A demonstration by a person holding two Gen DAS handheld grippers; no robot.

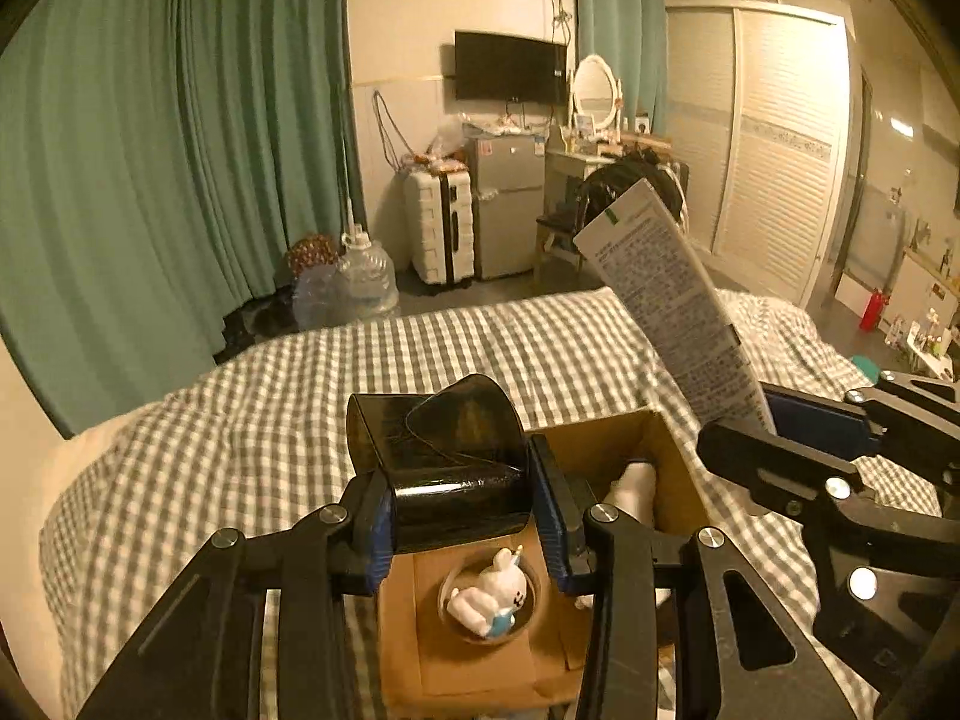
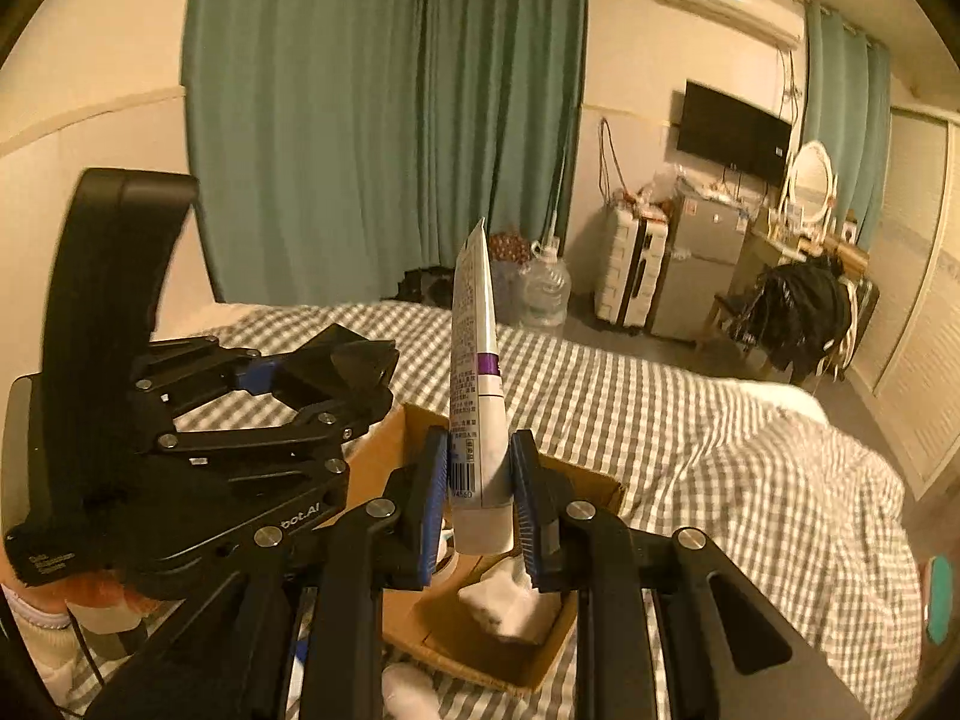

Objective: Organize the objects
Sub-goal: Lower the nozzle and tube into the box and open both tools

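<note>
An open cardboard box (image 1: 606, 438) sits on the checked bed; it also shows in the right wrist view (image 2: 390, 462). My left gripper (image 1: 462, 498) is shut on a dark translucent curved plastic piece (image 1: 444, 450), held above the box. Below it a white rabbit toy in a clear dome (image 1: 489, 597) lies on the box flap. My right gripper (image 2: 480, 492) is shut on a white tube with a purple band (image 2: 477, 372), upright over the box; the tube (image 1: 672, 300) also shows in the left wrist view. White cloth (image 2: 510, 600) lies inside the box.
The checked bedspread (image 1: 300, 372) surrounds the box. Beyond the bed stand water jugs (image 1: 366, 276), a white suitcase (image 1: 435, 234), a small fridge (image 1: 507, 204) and a chair with dark clothes (image 2: 792, 312). Green curtains (image 1: 168, 138) hang behind.
</note>
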